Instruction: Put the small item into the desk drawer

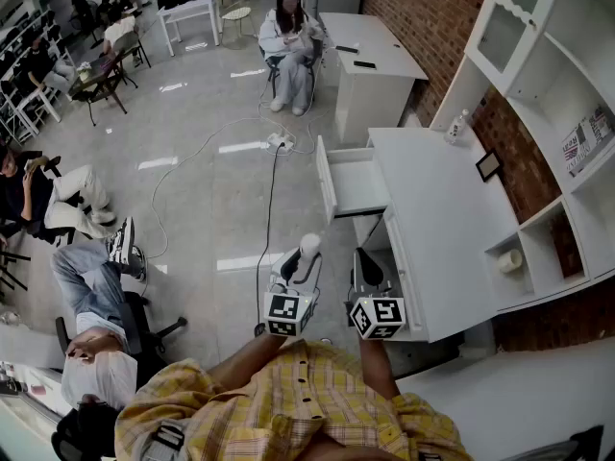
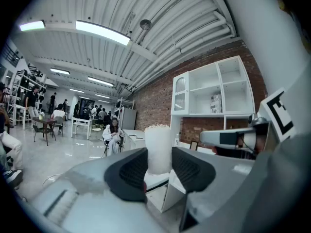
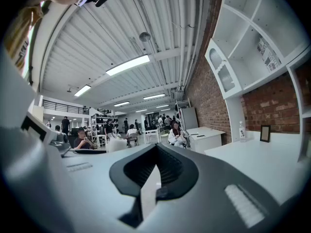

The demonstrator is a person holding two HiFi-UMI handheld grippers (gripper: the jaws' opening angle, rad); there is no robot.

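The small white cylinder point(image 2: 158, 147) stands upright, pinched by the left claw point(image 1: 304, 260), whose jaws are spread fairly wide around it. It is held in the air, short of the open desk drawer point(image 1: 357, 186). This looks like the carrying step. Next it must be brought over the drawer, lowered and released. The right claw point(image 1: 366, 269) is pressed together and empty, near the desk point(image 1: 442, 219).

Desk point(image 1: 444, 214), drawer point(image 1: 357, 188), shelf unit point(image 1: 550, 60): white. Wall point(image 1: 415, 17): red brick. Floor point(image 1: 207, 195): pale grey, glossy. Shirt point(image 1: 288, 401): yellow plaid. Small item point(image 2: 158, 147): white. Marker cubes point(image 1: 288, 312): black-and-white squares.
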